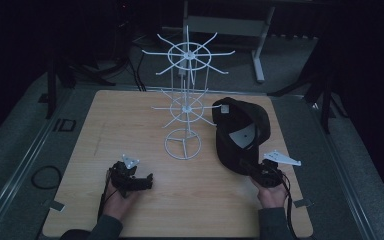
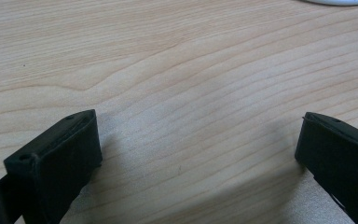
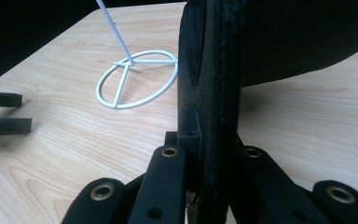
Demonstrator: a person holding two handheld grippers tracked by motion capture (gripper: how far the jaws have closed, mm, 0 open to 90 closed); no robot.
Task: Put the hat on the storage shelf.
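A black cap (image 1: 241, 131) is lifted at the right of the table, its inside with white labels facing up. My right gripper (image 1: 258, 170) is shut on the cap's near edge; in the right gripper view the dark brim (image 3: 214, 88) stands upright, clamped between the jaws of the right gripper (image 3: 209, 147). A white wire rack (image 1: 186, 102) with two tiers of radiating hooks stands mid-table on a ring base (image 3: 137, 79), just left of the cap. My left gripper (image 1: 145, 181) rests low at the front left, open, nothing between its jaws (image 2: 198, 140).
The wooden table (image 1: 130, 125) has bare board left of the rack and along the front. Dark floor, cables (image 1: 45, 176) and stand legs surround the table. The left gripper (image 3: 8, 113) shows far left in the right gripper view.
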